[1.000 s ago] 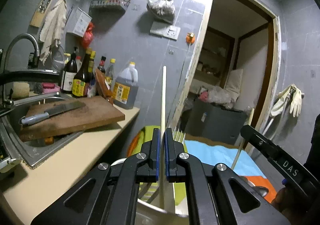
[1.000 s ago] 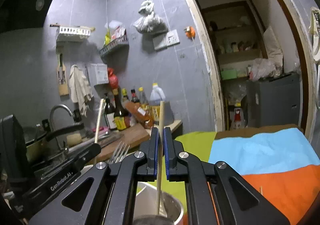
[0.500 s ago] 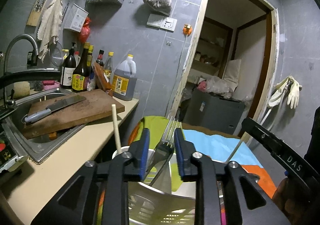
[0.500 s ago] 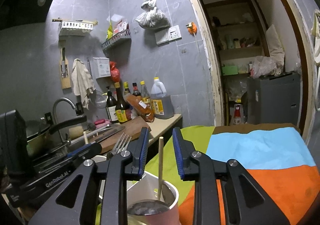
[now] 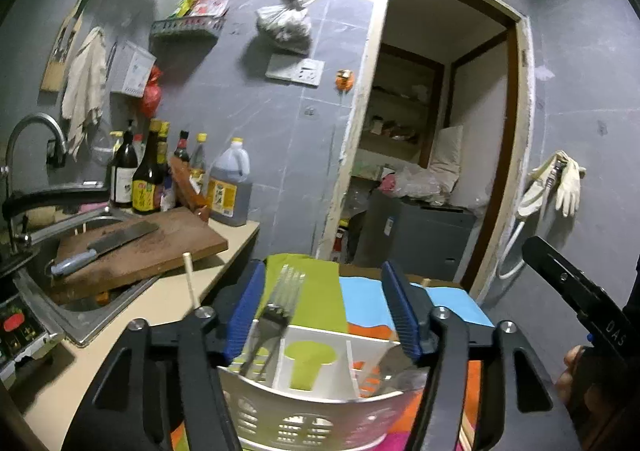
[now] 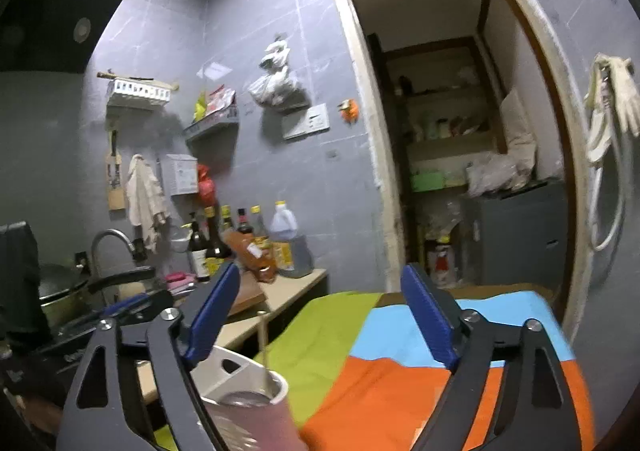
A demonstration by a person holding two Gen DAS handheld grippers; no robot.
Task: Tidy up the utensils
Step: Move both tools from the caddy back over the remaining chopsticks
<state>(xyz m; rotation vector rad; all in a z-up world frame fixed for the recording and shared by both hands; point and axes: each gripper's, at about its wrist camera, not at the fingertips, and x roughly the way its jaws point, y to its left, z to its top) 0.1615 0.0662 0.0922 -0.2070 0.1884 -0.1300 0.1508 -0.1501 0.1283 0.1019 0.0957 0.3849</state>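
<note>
My left gripper (image 5: 322,309) is open and empty, just above a white slotted utensil holder (image 5: 316,407). A metal fork (image 5: 276,311) stands in the holder's left compartment, and a wooden chopstick (image 5: 190,283) stands left of my left finger. My right gripper (image 6: 324,321) is open and empty above a pink cup (image 6: 252,415) with a steel rim; a chopstick (image 6: 262,335) stands in the cup. The white holder's edge (image 6: 230,369) shows beside the cup. The right gripper's body shows at the right edge of the left wrist view (image 5: 576,303).
A green, blue and orange cloth (image 6: 400,355) covers the table. To the left are a counter (image 5: 132,323), a sink with a cutting board (image 5: 140,247) and cleaver (image 5: 104,247), and sauce bottles (image 5: 148,175). A doorway (image 5: 432,147) is behind.
Both grippers have opened wide and let go of their chopsticks. The chopsticks dropped into the containers. Both grippers have pulled back slightly.
</note>
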